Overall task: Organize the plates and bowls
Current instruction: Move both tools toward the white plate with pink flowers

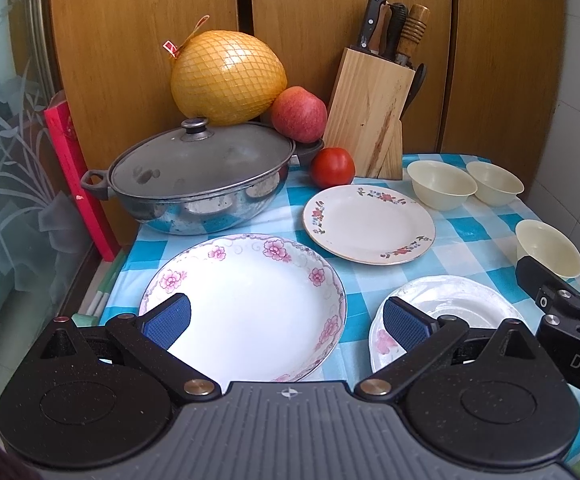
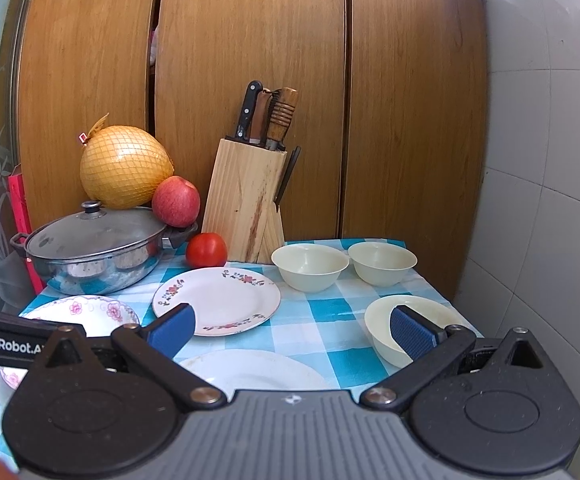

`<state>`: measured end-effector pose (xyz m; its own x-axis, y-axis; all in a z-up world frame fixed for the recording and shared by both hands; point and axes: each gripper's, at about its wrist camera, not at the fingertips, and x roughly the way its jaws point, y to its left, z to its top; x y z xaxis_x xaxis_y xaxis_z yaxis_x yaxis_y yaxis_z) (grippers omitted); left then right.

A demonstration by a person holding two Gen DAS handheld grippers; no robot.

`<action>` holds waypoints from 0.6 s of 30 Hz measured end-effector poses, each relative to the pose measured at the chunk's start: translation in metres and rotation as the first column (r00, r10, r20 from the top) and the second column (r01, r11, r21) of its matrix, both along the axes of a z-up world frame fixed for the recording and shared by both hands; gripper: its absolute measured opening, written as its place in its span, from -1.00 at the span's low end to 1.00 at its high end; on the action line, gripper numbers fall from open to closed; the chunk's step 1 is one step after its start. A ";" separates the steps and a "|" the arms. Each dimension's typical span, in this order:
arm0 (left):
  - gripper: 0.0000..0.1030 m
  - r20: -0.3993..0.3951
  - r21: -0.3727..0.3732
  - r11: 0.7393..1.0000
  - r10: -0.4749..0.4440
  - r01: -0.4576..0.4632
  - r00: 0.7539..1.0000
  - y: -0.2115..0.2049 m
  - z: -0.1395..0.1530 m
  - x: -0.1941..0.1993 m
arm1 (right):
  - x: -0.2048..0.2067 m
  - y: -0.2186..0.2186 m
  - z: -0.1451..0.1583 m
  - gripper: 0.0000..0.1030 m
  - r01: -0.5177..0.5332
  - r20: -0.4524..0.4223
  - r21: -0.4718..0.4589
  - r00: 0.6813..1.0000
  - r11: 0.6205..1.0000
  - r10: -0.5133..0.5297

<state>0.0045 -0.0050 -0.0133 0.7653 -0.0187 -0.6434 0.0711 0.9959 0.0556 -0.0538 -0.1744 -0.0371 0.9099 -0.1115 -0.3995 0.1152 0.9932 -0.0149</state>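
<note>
Pink-flowered plate (image 1: 249, 304) under spread left gripper (image 1: 287, 322) | cream bowl (image 2: 386, 330) at right gripper (image 2: 292, 330)

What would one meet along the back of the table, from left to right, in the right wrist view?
Lidded pot → tomato → knife block → first cream bowl → second cream bowl.

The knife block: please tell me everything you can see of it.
The knife block is of pale wood, with a reddish-brown streak down its front. It stands at the back of the checked cloth, close to the wooden doors, leaning backward. Several handles stick out of its top, black and brown. A tomato lies to its left.
</note>
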 end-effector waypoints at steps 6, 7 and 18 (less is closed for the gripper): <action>1.00 -0.006 0.002 1.000 0.004 -0.004 1.000 0.002 -0.002 0.001 | 0.000 0.002 0.000 0.98 -0.002 -0.005 0.001 1.000 1.000 0.002; 1.00 -0.007 0.003 1.000 0.004 -0.004 1.000 0.002 -0.002 0.002 | 0.000 0.002 0.000 0.98 -0.001 -0.004 0.000 1.000 1.000 0.001; 1.00 -0.017 0.001 1.000 0.014 -0.014 1.000 0.006 -0.005 0.003 | 0.002 0.004 -0.001 0.98 -0.011 -0.018 -0.004 1.000 1.000 0.011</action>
